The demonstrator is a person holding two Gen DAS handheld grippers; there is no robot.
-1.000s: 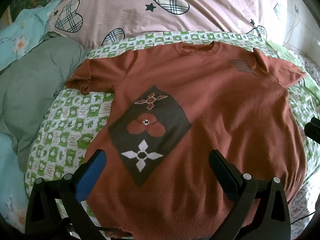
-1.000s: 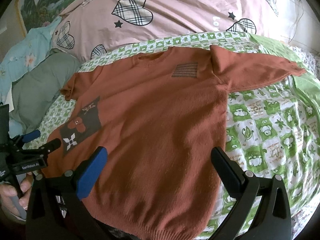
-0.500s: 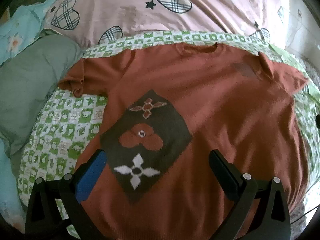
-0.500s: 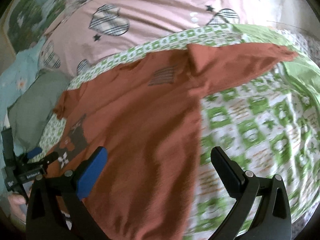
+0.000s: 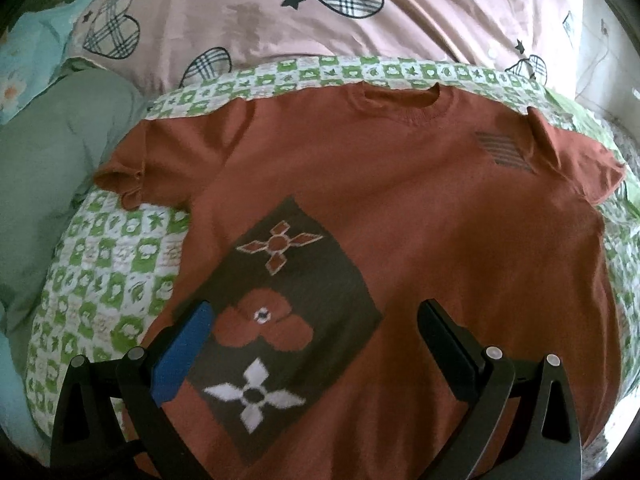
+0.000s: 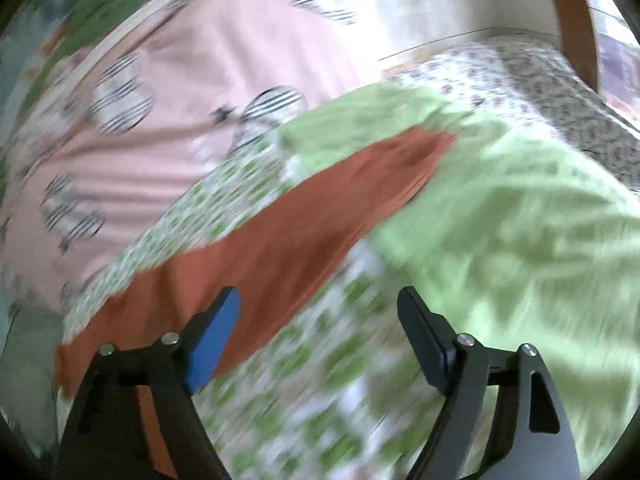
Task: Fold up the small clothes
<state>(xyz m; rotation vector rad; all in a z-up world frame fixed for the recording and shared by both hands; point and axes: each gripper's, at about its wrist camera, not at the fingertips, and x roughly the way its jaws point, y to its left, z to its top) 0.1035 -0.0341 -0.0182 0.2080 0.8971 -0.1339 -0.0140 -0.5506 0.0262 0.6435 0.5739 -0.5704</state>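
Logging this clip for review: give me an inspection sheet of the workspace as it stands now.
Surface: bed sheet, green-and-white check.
Job's things: sweater spread flat, front up, collar away, both sleeves out; right sleeve reaches onto a green cloth.
Clutter: pink quilt beyond the collar; grey-green pillow at left.
Grippers: left gripper open over the hem, empty; right gripper open, empty, view motion-blurred.
Cables: thin wire on the far wall.
Surroundings: wooden bed frame.

Left tongs spread wide, right tongs apparently spread too, view blurred
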